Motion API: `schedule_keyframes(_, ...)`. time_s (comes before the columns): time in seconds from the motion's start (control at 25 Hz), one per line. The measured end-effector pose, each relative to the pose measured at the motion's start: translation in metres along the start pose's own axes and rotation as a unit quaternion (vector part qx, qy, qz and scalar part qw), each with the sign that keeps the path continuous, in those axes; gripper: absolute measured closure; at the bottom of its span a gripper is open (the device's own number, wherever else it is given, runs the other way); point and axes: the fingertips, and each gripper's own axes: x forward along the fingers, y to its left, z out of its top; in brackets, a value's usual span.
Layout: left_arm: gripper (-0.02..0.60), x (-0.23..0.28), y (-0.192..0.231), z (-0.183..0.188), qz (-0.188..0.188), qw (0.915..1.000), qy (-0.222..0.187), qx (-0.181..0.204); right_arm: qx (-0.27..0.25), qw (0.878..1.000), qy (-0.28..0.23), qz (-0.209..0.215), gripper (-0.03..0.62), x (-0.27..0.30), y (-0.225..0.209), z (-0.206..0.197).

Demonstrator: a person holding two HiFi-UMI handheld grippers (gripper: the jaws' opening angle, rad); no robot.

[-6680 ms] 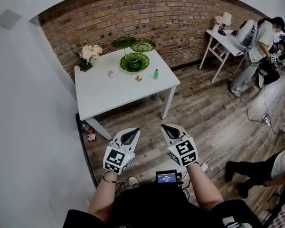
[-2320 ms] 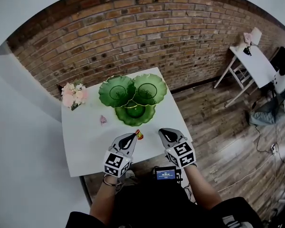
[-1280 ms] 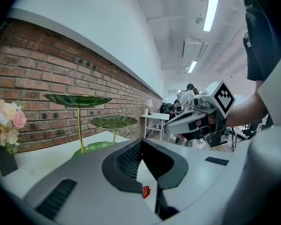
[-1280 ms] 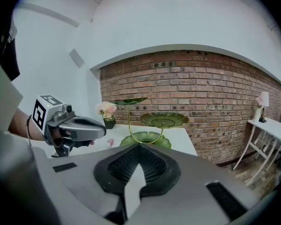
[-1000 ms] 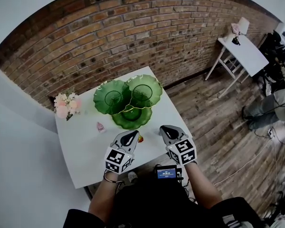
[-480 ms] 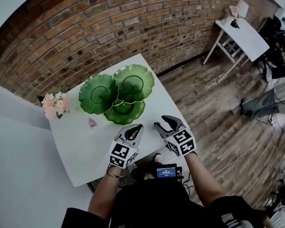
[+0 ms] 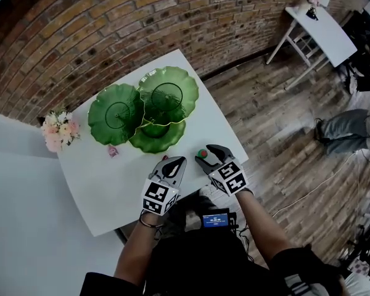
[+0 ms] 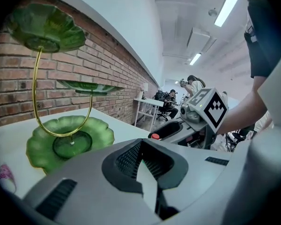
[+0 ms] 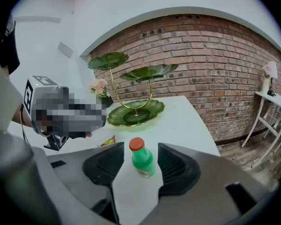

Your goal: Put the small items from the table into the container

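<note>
On the white tabletop [image 9: 182,121], centre the right hand-held gripper [image 9: 140,148], its jaws opening clear of the small green red-capped bottle [image 9: 142,161], before clenching.

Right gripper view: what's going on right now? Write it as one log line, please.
right gripper: jaws opening, green bottle between them, not gripped | green bottle: standing on white table | left gripper: shut, empty

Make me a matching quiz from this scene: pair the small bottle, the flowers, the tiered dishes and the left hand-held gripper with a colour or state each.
Things:
1. small bottle
2. flowers
3. tiered dishes
4. left hand-held gripper

Descriptions:
A. jaws together
B. green, on a gold stem
C. pink
D. green with a red cap

Pairs: 1-D, 2-C, 3-B, 4-A.
</note>
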Motion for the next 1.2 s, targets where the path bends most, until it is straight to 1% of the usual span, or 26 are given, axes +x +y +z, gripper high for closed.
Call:
schedule_keyframes(0.24,0.574,-0.002,0.002,-0.01,0.006,0.9998,0.012,-0.012,0.009,1.0,0.017,0.003,0.382,0.013,-0.001,-0.018)
schedule_keyframes(0.4,0.574,-0.002,0.004,-0.015,0.007,0.9997,0.017,-0.019,0.016,1.0,0.02,0.001,0.384,0.017,-0.003,-0.022)
schedule_keyframes(0.44,0.574,-0.002,0.005,-0.016,0.007,0.9996,0.017,-0.02,0.015,1.0,0.019,0.001,0.387,0.017,-0.003,-0.022)
schedule_keyframes(0.48,0.574,-0.002,0.005,-0.016,0.007,0.9996,0.018,-0.021,0.011,1.0,0.018,0.0,0.403,0.017,-0.003,-0.022)
schedule_keyframes(0.6,0.574,-0.001,0.005,-0.015,0.007,0.9996,0.016,-0.023,0.006,1.0,0.022,0.0,0.41,0.015,-0.002,-0.021)
schedule_keyframes(0.92,0.574,-0.009,0.007,0.0,0.009,0.9999,0.001,-0.007,0.005,1.0,0.004,-0.01,0.411,0.0,0.003,-0.003)
schedule_keyframes(1.2,0.574,-0.031,0.01,0.014,0.019,0.9996,-0.02,0.002,-0.004,0.999,-0.039,-0.018,0.411,-0.024,0.019,0.03)
